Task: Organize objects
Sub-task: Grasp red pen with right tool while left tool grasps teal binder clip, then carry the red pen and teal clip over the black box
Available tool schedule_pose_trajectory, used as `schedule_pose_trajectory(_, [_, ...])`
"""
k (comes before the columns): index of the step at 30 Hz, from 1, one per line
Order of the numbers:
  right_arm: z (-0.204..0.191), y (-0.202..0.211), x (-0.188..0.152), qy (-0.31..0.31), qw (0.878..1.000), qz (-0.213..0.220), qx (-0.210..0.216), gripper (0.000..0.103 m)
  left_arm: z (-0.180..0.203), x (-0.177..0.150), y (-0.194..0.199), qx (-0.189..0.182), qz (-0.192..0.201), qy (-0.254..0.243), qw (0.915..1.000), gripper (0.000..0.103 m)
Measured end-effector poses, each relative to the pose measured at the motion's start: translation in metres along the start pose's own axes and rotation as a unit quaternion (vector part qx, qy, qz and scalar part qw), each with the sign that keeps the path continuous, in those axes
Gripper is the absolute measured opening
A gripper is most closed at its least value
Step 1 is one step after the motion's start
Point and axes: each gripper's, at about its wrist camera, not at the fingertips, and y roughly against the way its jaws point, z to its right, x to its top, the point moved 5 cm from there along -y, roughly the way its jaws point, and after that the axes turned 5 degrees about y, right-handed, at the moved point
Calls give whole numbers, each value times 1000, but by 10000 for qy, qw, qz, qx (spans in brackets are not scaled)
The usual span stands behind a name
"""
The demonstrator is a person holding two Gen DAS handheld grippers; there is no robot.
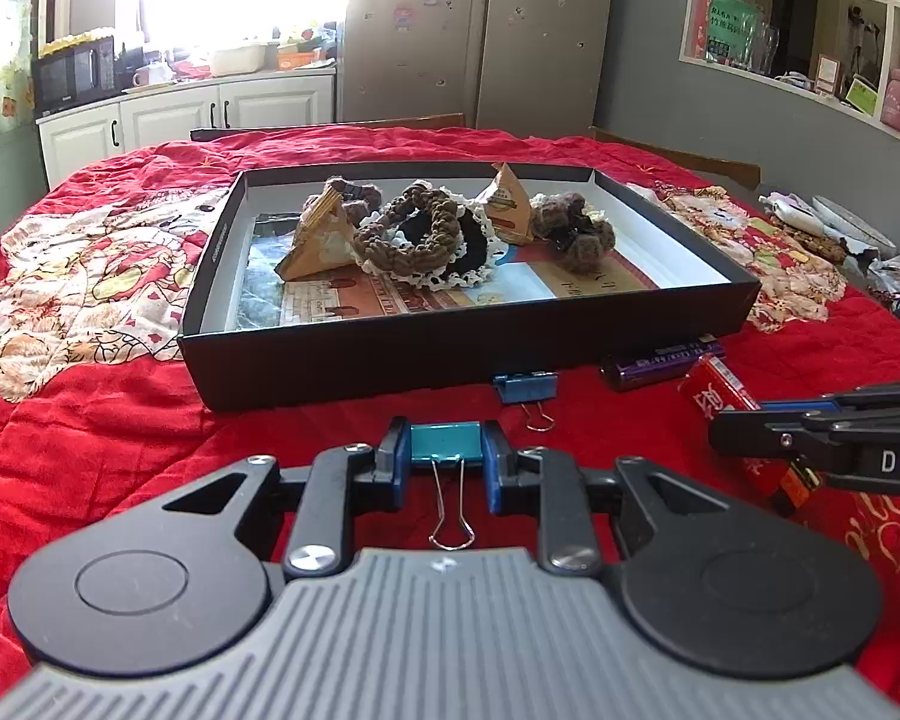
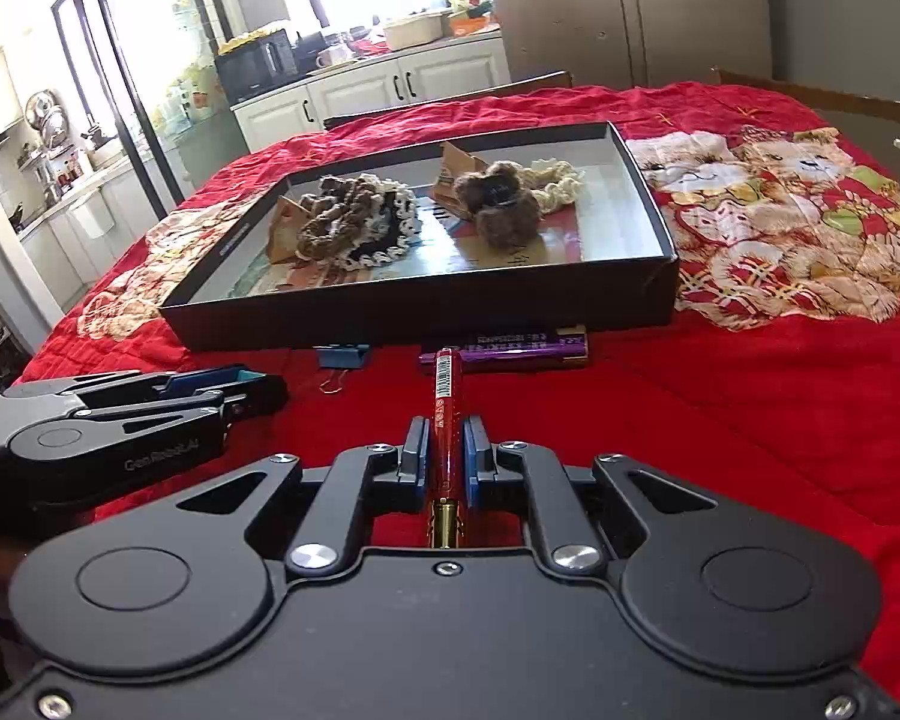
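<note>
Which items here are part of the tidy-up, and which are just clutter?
Job:
teal clip in left hand-held gripper
red pen in right hand-held gripper
blue clip
purple tube
box

Clutter:
microwave
packets at table edge

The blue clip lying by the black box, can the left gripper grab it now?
Probably not yet. The left gripper is already shut on a teal clip, so it is full. The blue clip lies just ahead by the black box, with nothing between.

The near wall of the black tray (image 1: 480, 354) blocks the far path; a blue clip (image 1: 525, 387) and purple tube (image 1: 660, 365) lie against it; red cloth (image 1: 120, 450) left lies open.
</note>
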Motion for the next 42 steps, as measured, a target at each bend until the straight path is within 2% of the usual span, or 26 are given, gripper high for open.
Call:
schedule_pose_trajectory(23, [-17, 16, 7, 342, 9988, 183, 297, 11, 13, 8, 19, -281, 138, -30, 9995, 27])
schedule_pose_trajectory(42, [-23, 25, 13, 463, 9979, 284, 359, 11, 18, 15, 29, -395, 251, -23, 9989, 28])
